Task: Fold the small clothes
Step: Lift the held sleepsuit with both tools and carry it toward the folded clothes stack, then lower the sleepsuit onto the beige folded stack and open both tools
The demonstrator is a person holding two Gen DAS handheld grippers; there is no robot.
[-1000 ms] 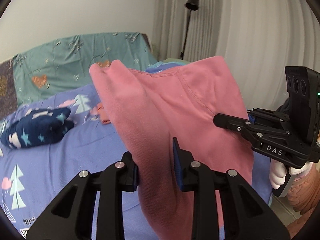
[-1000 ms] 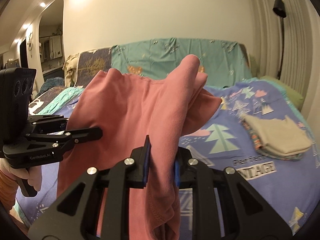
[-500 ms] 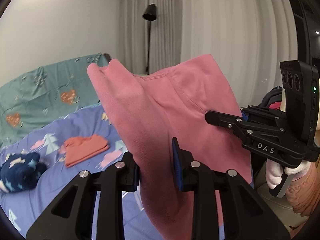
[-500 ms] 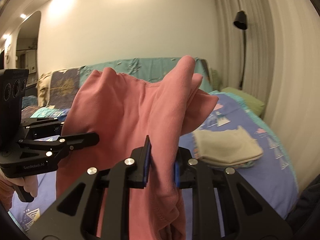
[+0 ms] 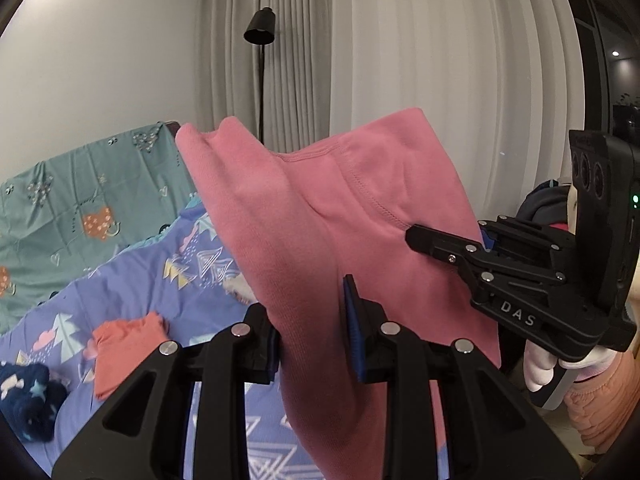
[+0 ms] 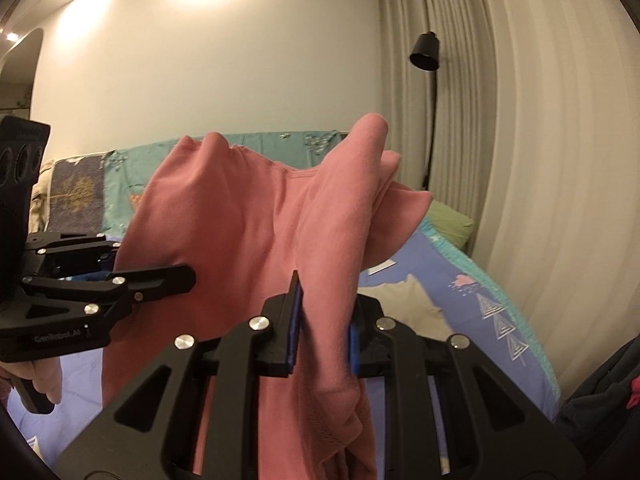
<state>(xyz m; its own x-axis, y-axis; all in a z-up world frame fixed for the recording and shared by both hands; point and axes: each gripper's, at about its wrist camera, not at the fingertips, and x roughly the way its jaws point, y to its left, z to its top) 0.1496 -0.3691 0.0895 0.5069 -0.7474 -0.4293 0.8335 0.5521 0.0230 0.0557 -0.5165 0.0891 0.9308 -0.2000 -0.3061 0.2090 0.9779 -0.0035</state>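
Observation:
A pink garment (image 5: 320, 224) hangs in the air above the bed, stretched between both grippers. My left gripper (image 5: 310, 320) is shut on one bunched edge of it. In the right wrist view the same pink garment (image 6: 256, 232) drapes down from my right gripper (image 6: 322, 320), which is shut on the other edge. Each gripper shows in the other's view: the right gripper (image 5: 412, 236) at the right of the left wrist view, the left gripper (image 6: 188, 276) at the left of the right wrist view. The cloth's lower part hangs out of sight below the fingers.
The bed has a purple patterned sheet (image 5: 168, 280) and a teal cover (image 5: 60, 200) at its head. On it lie a folded orange garment (image 5: 128, 340), a navy star garment (image 5: 28, 396) and a cream folded stack (image 6: 404, 300). A black floor lamp (image 5: 260, 32) stands by curtains (image 5: 440, 80).
Both grippers have swung to the right and risen a little, carrying the pink garment; the bed has slid left and down in both views. Neither grip has changed.

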